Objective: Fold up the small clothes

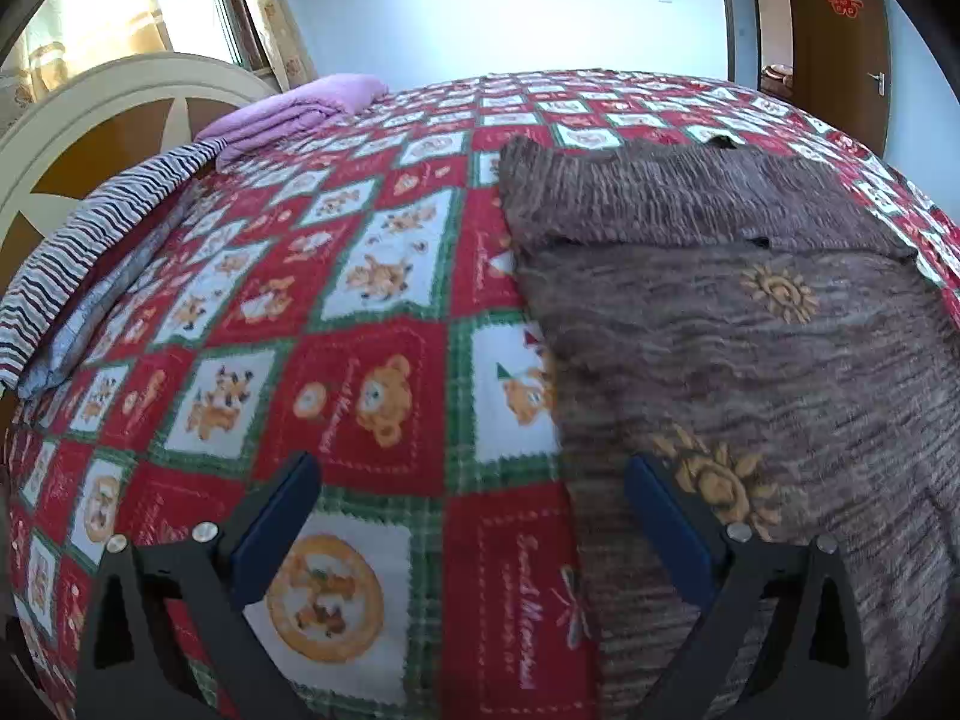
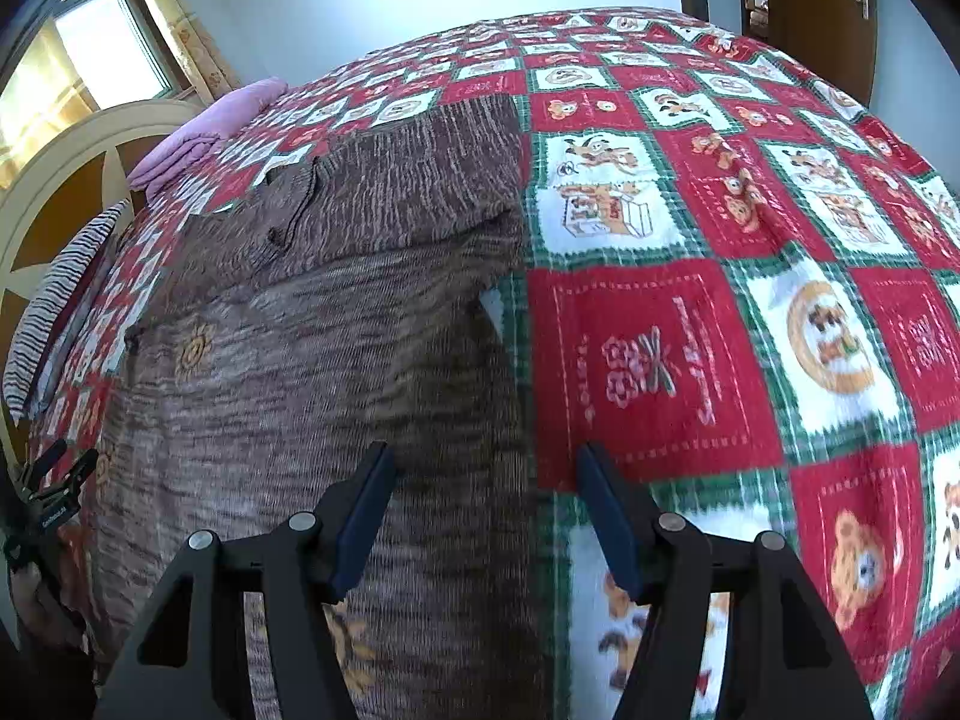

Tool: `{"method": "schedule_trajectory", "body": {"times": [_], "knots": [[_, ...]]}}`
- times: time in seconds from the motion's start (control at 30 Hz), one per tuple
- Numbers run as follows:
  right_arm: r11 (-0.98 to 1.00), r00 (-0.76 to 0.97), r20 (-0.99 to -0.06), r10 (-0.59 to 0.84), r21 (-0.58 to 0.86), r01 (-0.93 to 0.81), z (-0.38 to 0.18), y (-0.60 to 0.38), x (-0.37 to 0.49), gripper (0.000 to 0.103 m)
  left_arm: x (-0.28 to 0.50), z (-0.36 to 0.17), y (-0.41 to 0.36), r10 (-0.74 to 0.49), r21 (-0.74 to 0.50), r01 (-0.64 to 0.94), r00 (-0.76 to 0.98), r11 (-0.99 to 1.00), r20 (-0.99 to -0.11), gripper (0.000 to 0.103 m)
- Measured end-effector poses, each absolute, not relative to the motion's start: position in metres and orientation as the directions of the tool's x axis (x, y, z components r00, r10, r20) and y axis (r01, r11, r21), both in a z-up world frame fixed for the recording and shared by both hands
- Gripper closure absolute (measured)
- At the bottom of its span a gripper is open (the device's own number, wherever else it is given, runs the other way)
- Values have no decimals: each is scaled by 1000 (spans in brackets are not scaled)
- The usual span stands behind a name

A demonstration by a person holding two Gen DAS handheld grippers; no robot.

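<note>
A small brown knit sweater [image 1: 750,348] with yellow sun motifs lies flat on the bed, its sleeves folded across the top. It also shows in the right wrist view [image 2: 336,360]. My left gripper [image 1: 474,480] is open and empty, hovering over the sweater's left edge, its right finger over the knit. My right gripper [image 2: 486,474] is open and empty over the sweater's right edge, its left finger over the knit. The left gripper also shows at the far left of the right wrist view [image 2: 51,480].
The bed is covered by a red, green and white patchwork blanket [image 1: 372,396] with bear pictures. A folded purple blanket [image 1: 288,114] and a striped pillow [image 1: 90,252] lie by the headboard [image 1: 90,120]. A brown door [image 1: 840,48] stands beyond the bed.
</note>
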State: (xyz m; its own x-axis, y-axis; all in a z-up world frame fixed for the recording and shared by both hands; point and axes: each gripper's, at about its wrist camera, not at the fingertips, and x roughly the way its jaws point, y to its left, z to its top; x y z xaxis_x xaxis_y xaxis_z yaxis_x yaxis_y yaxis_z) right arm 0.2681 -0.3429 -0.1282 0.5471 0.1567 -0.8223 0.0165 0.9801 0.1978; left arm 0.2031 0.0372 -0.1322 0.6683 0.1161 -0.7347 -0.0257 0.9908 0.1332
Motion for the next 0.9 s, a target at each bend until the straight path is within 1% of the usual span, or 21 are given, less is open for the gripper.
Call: {"method": "schedule_trajectory", "body": {"times": [0.1, 0.23, 0.43, 0.63, 0.9], "knots": [[982, 556, -818, 149, 187, 13, -129, -342, 258, 38, 199, -136, 34, 115, 134, -22, 658, 991, -744, 0], [985, 554, -820, 141, 173, 4, -131, -337, 245, 35, 192, -137, 31, 103, 126, -11, 655, 992, -749, 0], [991, 557, -822, 118, 137, -7, -131, -331, 228, 35, 183, -136, 26, 79, 110, 8, 645, 994, -760, 0], [989, 550, -826, 124, 149, 1, -130, -332, 210, 35, 169, -137, 21, 45, 90, 39, 635, 995, -771, 0], [991, 541, -833, 115, 130, -10, -132, -328, 184, 33, 151, -138, 14, 32, 100, 73, 629, 992, -777, 0]]}}
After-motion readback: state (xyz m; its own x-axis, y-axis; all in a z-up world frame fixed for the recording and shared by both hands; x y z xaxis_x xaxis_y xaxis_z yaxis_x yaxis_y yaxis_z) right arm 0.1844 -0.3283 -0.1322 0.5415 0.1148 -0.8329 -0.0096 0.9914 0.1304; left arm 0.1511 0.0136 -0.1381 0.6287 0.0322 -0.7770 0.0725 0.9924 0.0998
